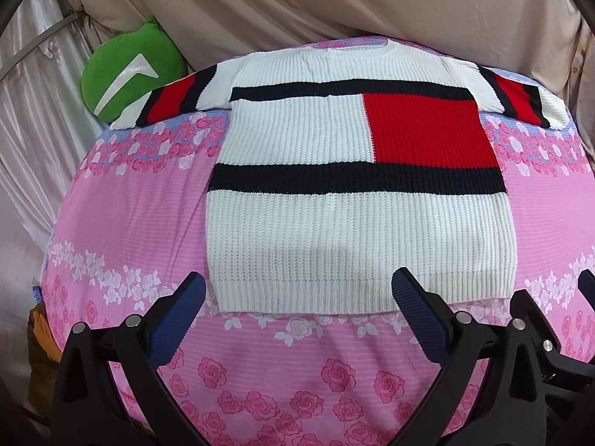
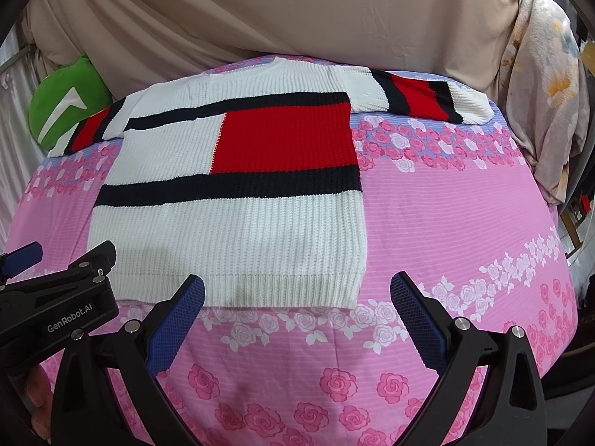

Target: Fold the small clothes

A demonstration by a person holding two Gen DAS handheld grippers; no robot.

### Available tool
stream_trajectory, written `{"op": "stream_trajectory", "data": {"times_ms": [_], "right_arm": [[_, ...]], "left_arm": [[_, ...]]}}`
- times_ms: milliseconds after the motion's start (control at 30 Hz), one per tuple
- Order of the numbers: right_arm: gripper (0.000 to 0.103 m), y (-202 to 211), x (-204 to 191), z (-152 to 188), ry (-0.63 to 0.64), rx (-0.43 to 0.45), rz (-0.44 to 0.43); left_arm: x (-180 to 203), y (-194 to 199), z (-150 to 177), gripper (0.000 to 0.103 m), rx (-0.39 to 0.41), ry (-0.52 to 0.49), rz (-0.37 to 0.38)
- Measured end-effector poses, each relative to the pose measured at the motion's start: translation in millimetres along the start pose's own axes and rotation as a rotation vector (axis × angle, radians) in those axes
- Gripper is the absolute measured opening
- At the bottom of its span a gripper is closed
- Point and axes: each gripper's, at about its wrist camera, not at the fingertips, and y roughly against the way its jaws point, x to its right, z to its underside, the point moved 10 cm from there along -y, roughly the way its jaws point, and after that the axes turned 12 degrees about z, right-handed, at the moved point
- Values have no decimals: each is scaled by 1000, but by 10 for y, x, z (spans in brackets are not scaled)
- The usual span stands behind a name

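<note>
White lettering "GenRobot.AI" stands on the black body of the left gripper (image 2: 22, 256), at the lower left of the right wrist view. A white angular emblem without letters marks the green cushion (image 1: 130, 74) at the upper left of both views. No other text or numbers can be read.

One sweater (image 1: 357, 200), one green cushion (image 1: 126, 70), two claws (image 1: 297, 319).

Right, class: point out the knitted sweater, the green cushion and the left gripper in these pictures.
sweater (image 1: 316, 230): left wrist view, on the white lower body.
green cushion (image 1: 122, 55): left wrist view, on its green face.
left gripper (image 1: 297, 308): left wrist view, midway between its open fingertips.
</note>
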Motion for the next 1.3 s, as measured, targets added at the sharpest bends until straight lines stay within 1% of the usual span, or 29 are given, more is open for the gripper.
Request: {"op": "stream_trajectory", "data": {"times_ms": [1300], "right_arm": [[98, -24, -14, 3, 0, -3, 0]], "left_arm": [[-17, -38, 7, 97, -5, -1, 0]]}}
